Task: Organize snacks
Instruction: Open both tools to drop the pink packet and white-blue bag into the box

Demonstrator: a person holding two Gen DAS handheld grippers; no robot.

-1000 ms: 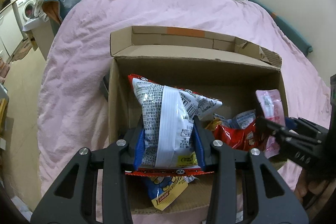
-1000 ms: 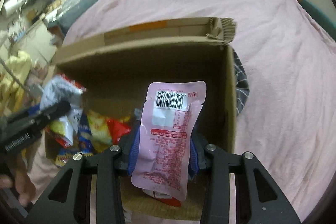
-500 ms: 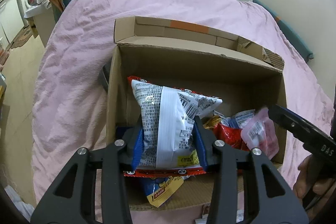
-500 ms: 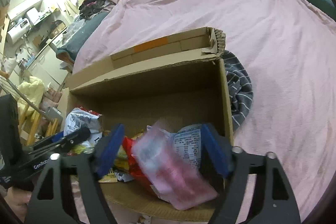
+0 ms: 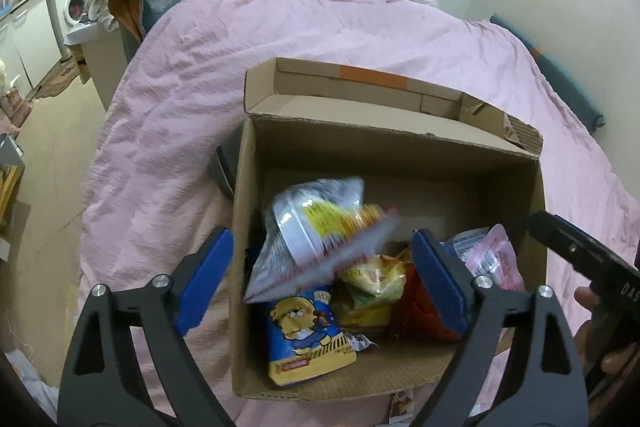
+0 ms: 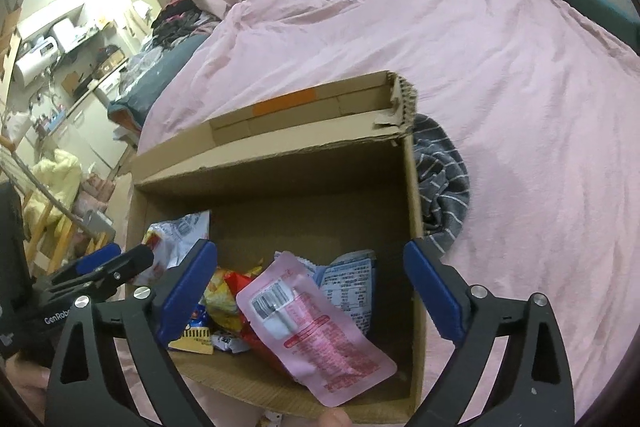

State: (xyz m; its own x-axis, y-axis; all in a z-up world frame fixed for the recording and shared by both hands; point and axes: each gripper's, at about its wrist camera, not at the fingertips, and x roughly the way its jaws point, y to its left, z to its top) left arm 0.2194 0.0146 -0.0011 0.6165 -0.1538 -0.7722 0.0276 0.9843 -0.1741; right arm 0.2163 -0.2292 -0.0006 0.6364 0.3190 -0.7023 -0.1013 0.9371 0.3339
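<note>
Both grippers gape wide, gripping nothing. A blurred silver bag (image 5: 320,227) sits between the left gripper (image 5: 322,277) fingers, over the box (image 5: 400,143). The pink pouch (image 6: 316,327) lies in the box between the right gripper (image 6: 310,289) fingers.

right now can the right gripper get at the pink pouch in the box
Probably yes. The right gripper is open right above the pink pouch, which lies on top of the other snacks at the right side of the box. Nothing covers it; the box wall beside it may crowd one finger.

Silver bag (image 5: 316,223) motion-blurred — print unreadable; lower snacks (image 5: 360,291) partly buried
</note>
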